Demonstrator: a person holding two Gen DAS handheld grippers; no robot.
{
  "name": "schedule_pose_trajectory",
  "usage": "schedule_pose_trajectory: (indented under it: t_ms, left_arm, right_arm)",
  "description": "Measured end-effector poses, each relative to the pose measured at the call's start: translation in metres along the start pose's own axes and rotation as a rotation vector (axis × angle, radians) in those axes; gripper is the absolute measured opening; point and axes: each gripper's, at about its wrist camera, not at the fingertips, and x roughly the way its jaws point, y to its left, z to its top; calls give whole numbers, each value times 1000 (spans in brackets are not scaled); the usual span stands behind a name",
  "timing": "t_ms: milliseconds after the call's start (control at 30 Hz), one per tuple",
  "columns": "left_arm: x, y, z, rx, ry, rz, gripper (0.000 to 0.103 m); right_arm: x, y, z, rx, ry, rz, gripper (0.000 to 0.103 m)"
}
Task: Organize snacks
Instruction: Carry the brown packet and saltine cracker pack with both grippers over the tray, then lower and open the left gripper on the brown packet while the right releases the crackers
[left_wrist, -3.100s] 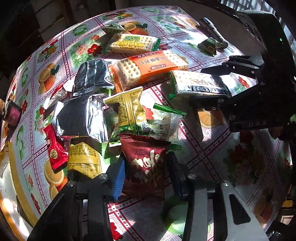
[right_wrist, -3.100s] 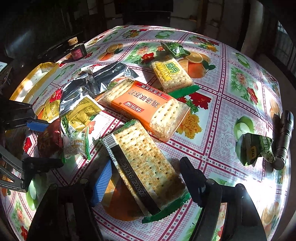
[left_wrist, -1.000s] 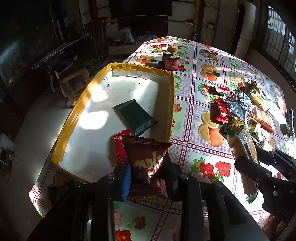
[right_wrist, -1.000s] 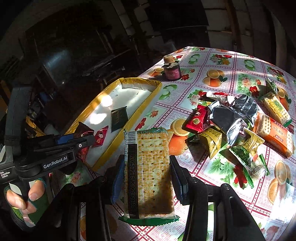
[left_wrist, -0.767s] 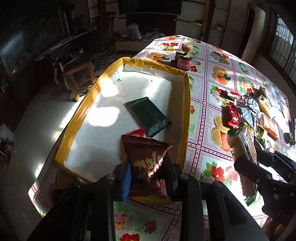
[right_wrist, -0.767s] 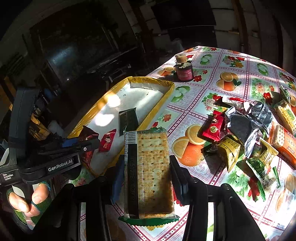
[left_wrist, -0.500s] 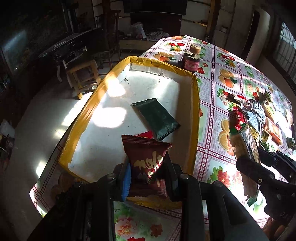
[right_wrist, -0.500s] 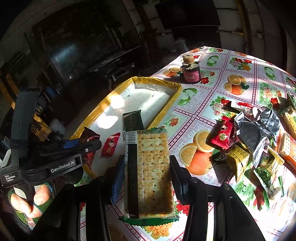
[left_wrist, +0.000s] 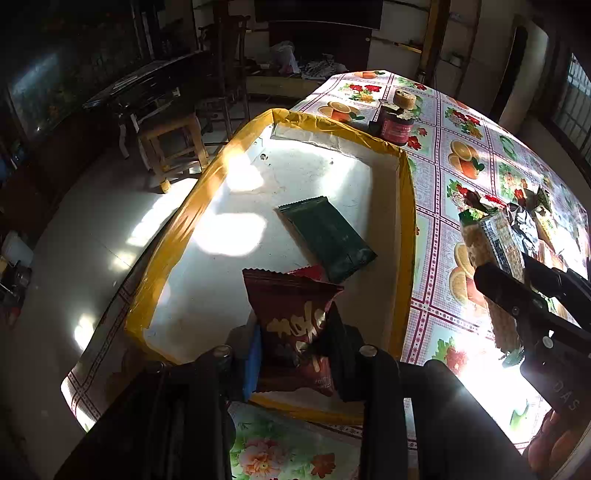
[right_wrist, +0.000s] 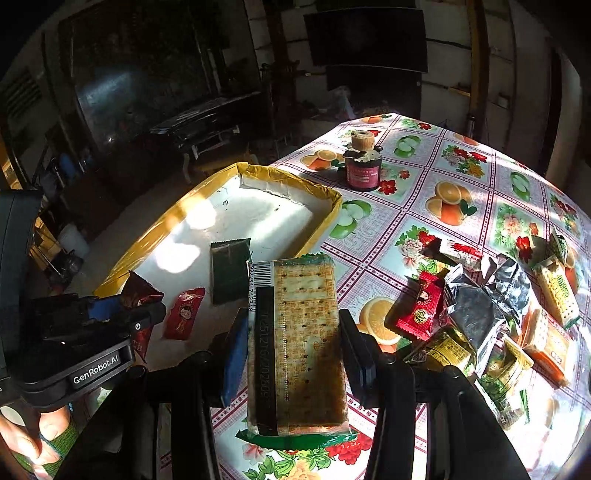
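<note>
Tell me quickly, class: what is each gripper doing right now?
Left gripper: closed on a dark red snack packet, above the yellow-rimmed tray.
Right gripper: closed on a long cracker pack.

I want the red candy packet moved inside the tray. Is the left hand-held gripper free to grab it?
Probably not: the left hand-held gripper is shut on a maroon snack bag, so it cannot take the red packet in the tray now.
</note>
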Motion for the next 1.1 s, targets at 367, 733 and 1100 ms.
schedule_pose_trajectory:
  t_ms: [367,733,1100]
  left_arm:
    - [5,14,6,-36,4,24,30]
    - [25,26,10,-102,47,38,30]
    - [62,28,20,-183,125,66,30]
  right_arm:
    - [9,21,21,-101,-25,-115,50]
    - [34,26,40,-63,-1,45,50]
    - [103,37,69,-26,84,158,50]
